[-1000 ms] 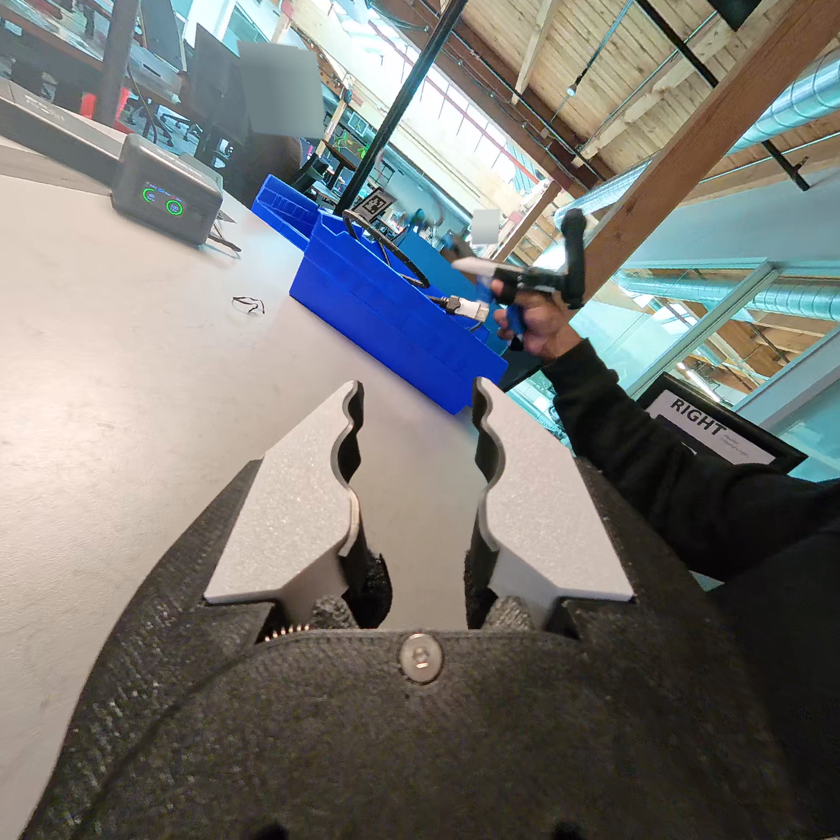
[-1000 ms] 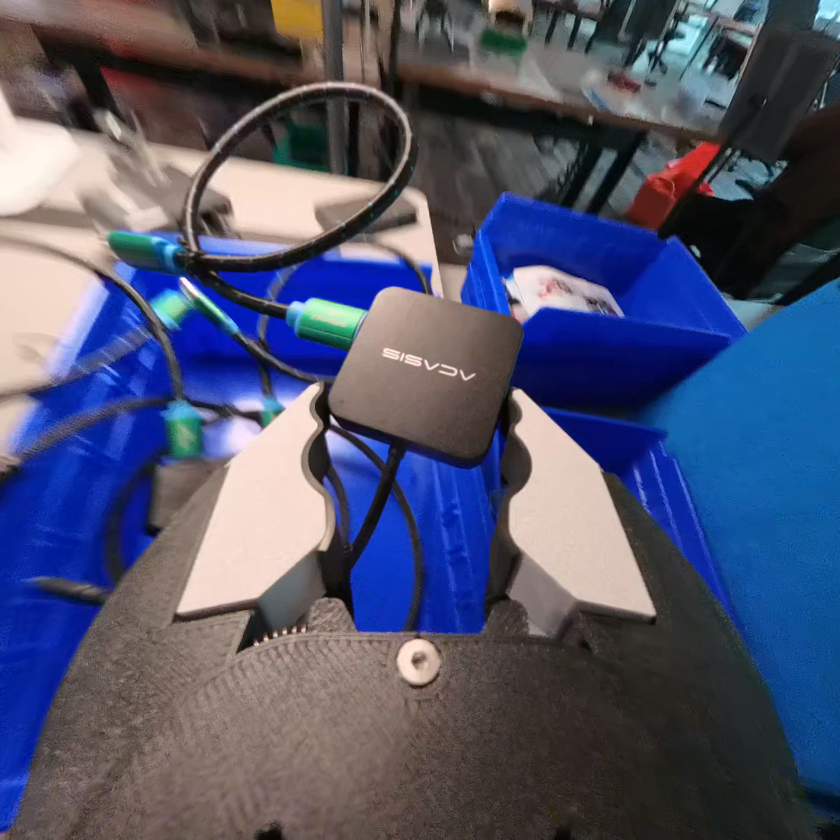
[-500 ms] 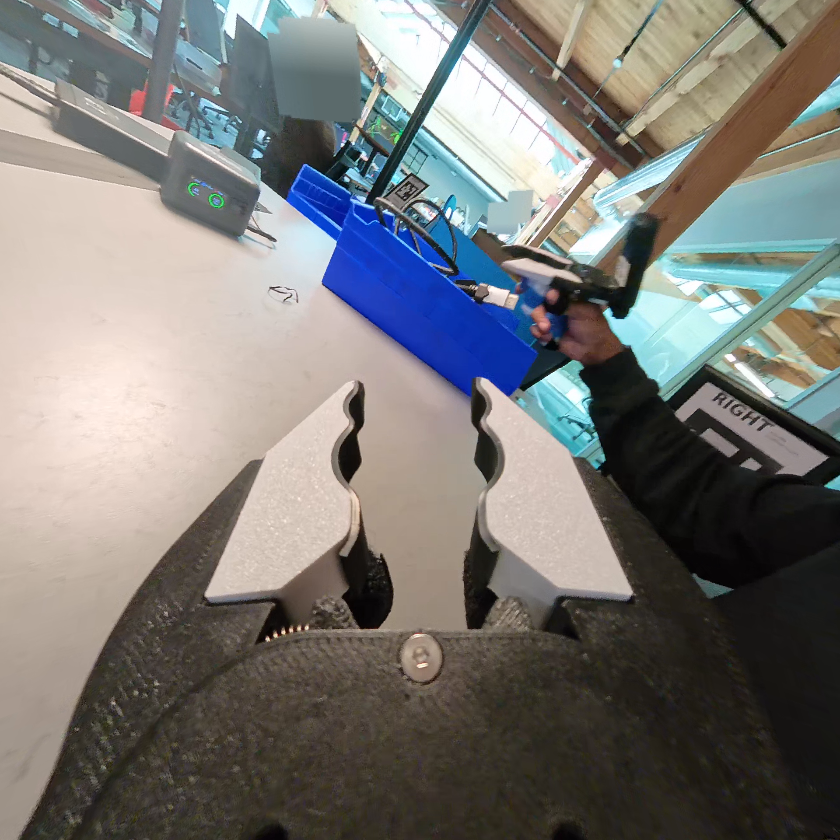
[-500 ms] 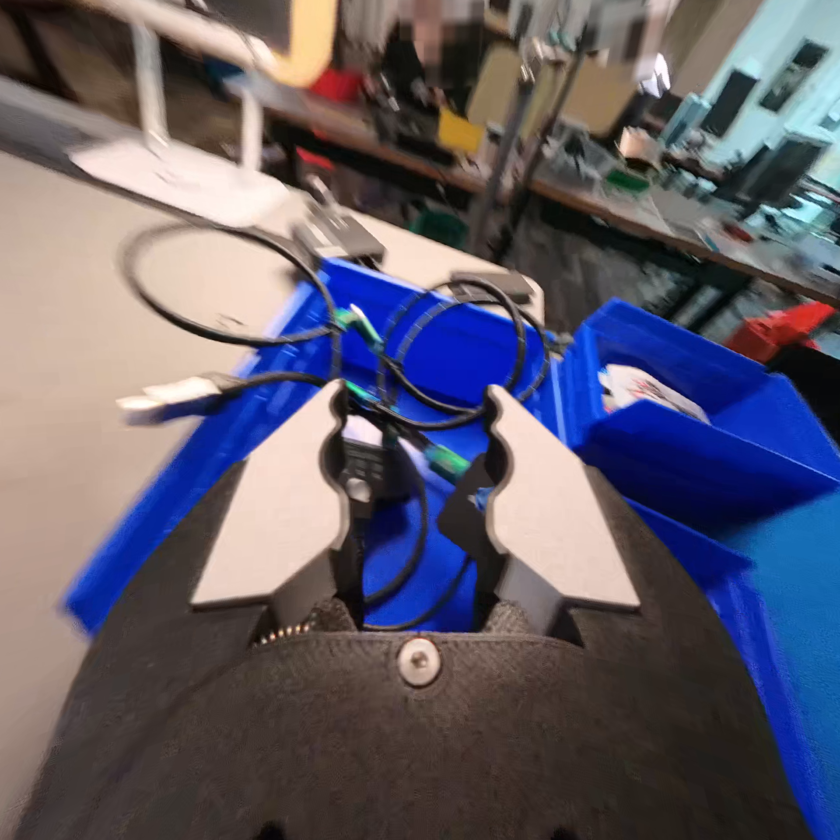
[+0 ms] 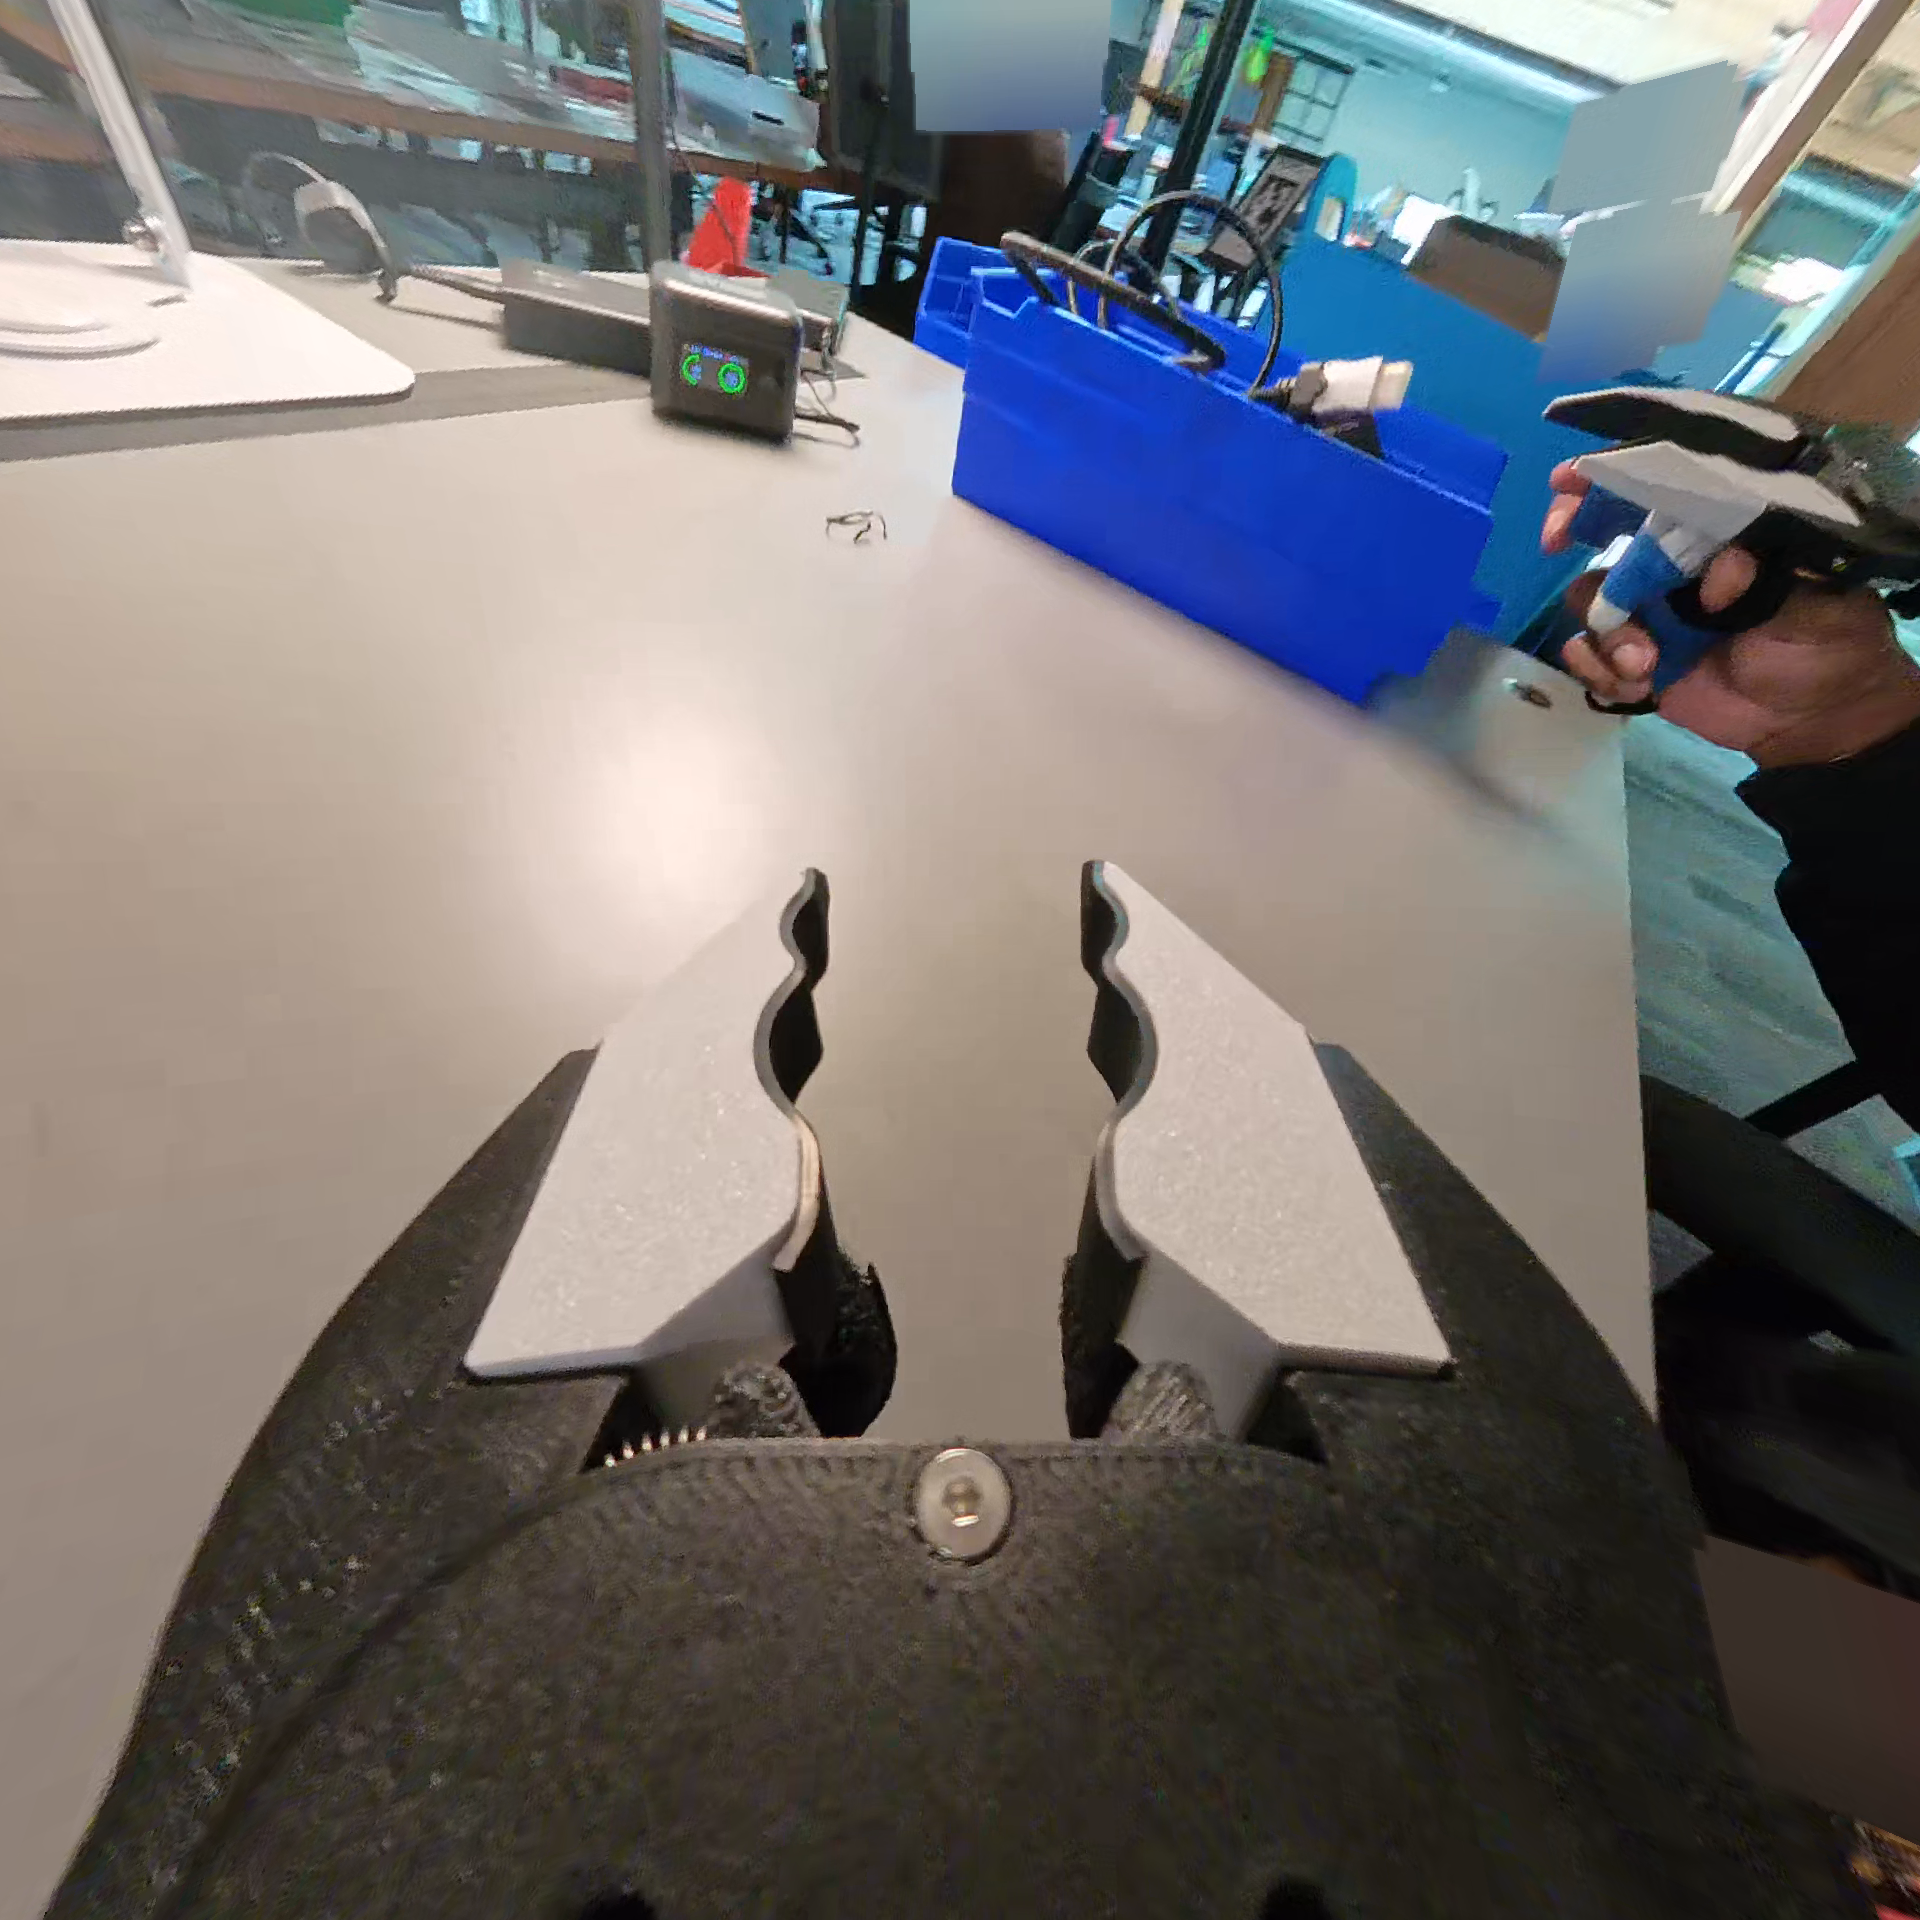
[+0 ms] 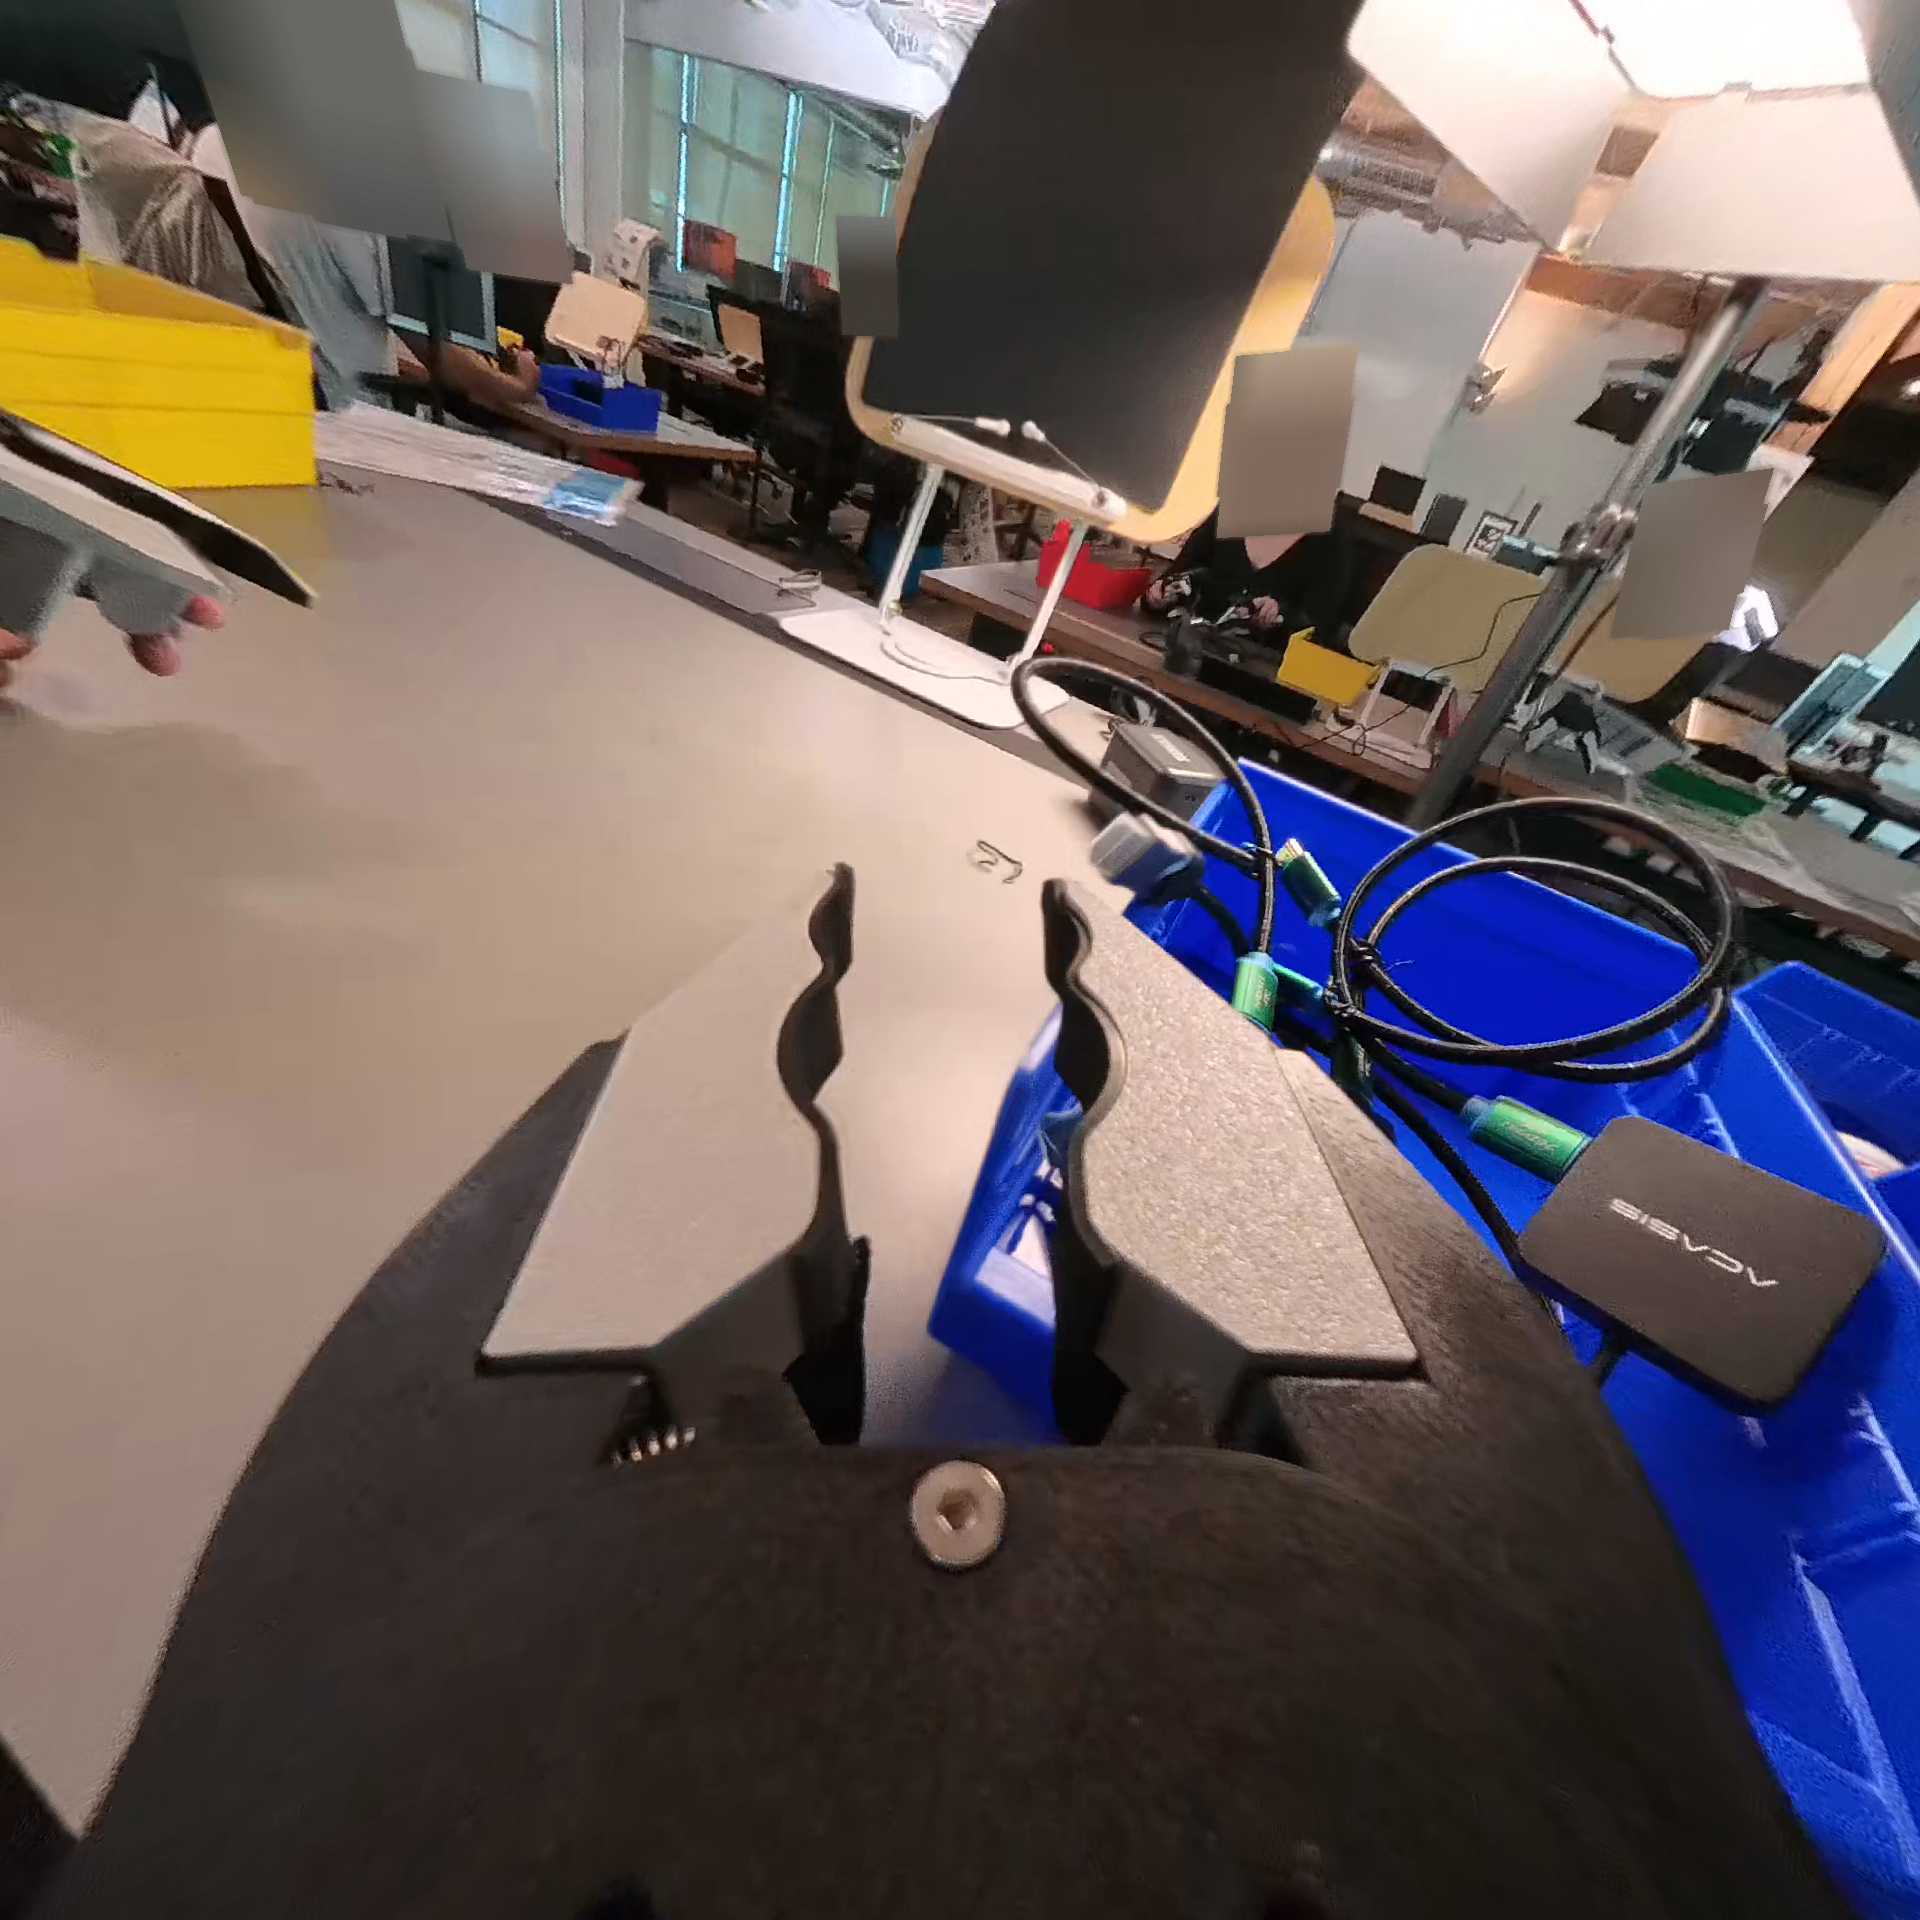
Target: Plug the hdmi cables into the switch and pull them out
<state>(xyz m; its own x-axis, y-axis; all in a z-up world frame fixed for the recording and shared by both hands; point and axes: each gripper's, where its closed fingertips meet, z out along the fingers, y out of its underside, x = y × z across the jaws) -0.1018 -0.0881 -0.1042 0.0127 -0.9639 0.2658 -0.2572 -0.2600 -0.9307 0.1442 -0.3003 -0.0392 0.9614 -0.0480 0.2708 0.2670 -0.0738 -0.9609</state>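
lying flat in bin (image 6: 1621,956), switch (image 6: 1704,1262)

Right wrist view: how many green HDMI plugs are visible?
4 green plugs: one at the switch, three beyond it, all over the blue bin. Others may be hidden.

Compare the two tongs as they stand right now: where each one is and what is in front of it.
The left tongs hover over bare grey table, while the right tongs sit at the near edge of the blue bin. The black switch and coiled cables lie just right of the right tongs; the left tongs have them far ahead, across the table. Both stand open and hold nothing.
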